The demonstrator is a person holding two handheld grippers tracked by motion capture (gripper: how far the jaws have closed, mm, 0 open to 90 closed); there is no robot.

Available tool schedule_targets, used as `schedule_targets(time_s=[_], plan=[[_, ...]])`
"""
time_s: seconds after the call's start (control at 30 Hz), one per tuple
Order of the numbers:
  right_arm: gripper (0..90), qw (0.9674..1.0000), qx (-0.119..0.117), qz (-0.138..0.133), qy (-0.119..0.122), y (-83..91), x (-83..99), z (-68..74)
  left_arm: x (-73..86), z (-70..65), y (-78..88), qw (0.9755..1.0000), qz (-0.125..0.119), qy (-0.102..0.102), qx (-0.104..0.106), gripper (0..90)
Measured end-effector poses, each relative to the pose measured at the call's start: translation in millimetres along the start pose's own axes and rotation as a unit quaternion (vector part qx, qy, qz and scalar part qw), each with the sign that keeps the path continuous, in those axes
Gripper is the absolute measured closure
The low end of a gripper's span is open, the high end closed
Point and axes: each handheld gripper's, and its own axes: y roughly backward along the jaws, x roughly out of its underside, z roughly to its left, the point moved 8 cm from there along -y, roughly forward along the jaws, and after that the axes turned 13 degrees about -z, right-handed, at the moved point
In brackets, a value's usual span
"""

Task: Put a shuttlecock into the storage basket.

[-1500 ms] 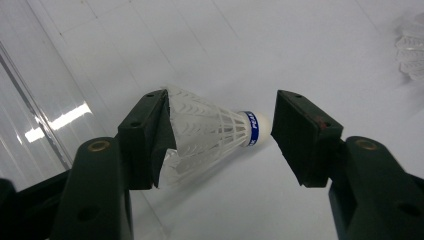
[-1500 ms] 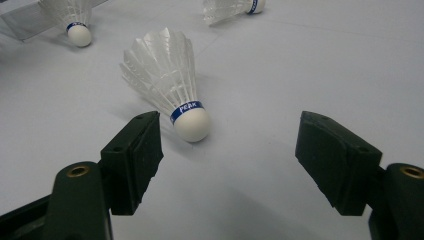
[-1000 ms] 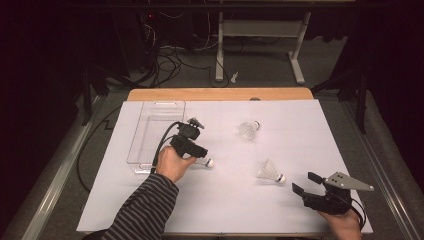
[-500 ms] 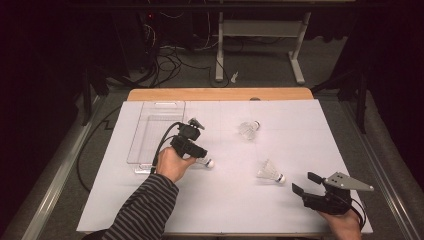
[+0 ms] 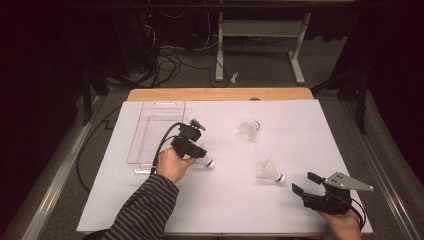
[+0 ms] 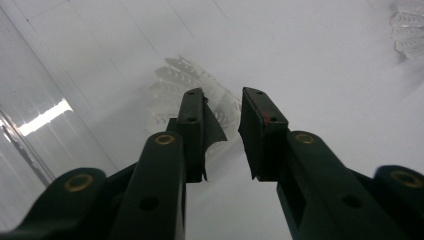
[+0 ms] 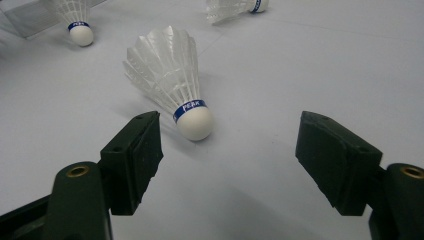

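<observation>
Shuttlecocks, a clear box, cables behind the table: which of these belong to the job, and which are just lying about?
In the job:
- near shuttlecock, left gripper closing around its feathers
- middle shuttlecock, lying ahead of the open right gripper
- far shuttlecock
- clear tray, probably where they go

Just lying about:
- cables on the floor
- metal stand behind the table

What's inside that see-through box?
The clear box looks empty; the white table covering shows through its bottom. The left hand-held gripper and its cable hide the box's near corner, so that bit cannot be checked.
</observation>
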Motion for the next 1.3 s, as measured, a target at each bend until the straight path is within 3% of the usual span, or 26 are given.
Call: schedule_targets(time_s=[0.5,1.3], plan=[[27.0,1.0000,0.000,0.002,0.002,-0.2,0.3,0.0,1.5,-7.1,1.0,0.9994,0.004,-0.015,0.032,88.3],[26.9,1.0000,0.000,0.002,0.003,-0.5,0.3,0.2,-0.5,-18.8,13.6,0.9972,-0.020,-0.035,0.063,89.2]])
